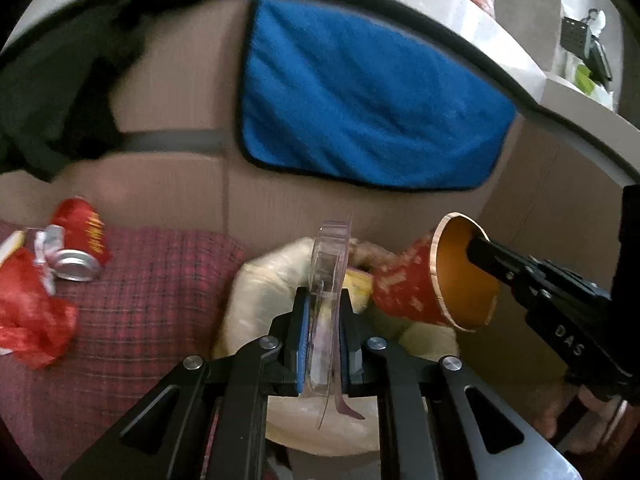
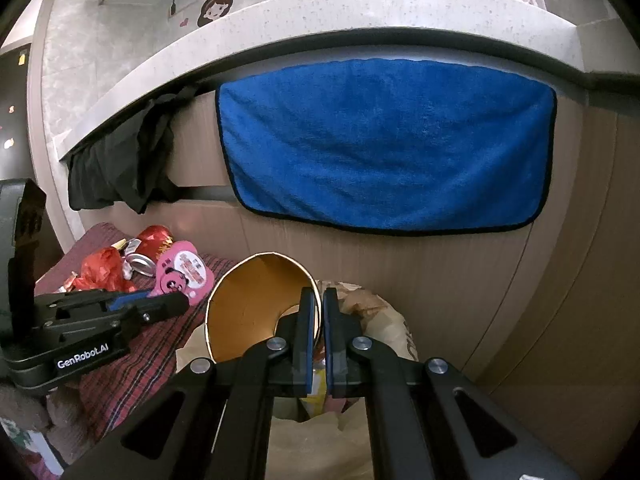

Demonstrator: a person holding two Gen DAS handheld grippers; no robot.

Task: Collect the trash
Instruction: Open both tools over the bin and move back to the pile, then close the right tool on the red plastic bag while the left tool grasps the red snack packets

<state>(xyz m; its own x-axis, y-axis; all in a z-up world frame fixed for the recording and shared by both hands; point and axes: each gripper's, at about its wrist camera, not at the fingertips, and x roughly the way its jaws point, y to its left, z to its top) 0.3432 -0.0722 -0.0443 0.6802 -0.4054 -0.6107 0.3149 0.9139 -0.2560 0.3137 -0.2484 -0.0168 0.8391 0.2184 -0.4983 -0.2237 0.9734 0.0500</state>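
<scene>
My left gripper [image 1: 322, 308] is shut on a clear blister pack [image 1: 328, 252], held edge-on between its blue pads. In the right wrist view the same pack [image 2: 182, 276] shows a pink card with a panda at the left gripper's [image 2: 170, 300] tips. My right gripper [image 2: 319, 300] is shut on the rim of a red paper cup [image 2: 248, 300] with a gold inside. The cup [image 1: 420, 292] lies tilted, with the right gripper [image 1: 476, 248] pinching its rim, one finger inside it. Both items hover over an open cream plastic bag [image 1: 260, 292] [image 2: 384, 320].
A crushed red can [image 1: 80, 248] [image 2: 150, 248] and a crumpled red wrapper [image 1: 32, 312] [image 2: 100, 268] lie on a red plaid cloth [image 1: 160, 288] [image 2: 132, 352] at the left. Behind, a blue towel [image 1: 360, 100] [image 2: 384, 144] and a black cloth [image 2: 120, 160] hang from a stone counter edge [image 2: 320, 4].
</scene>
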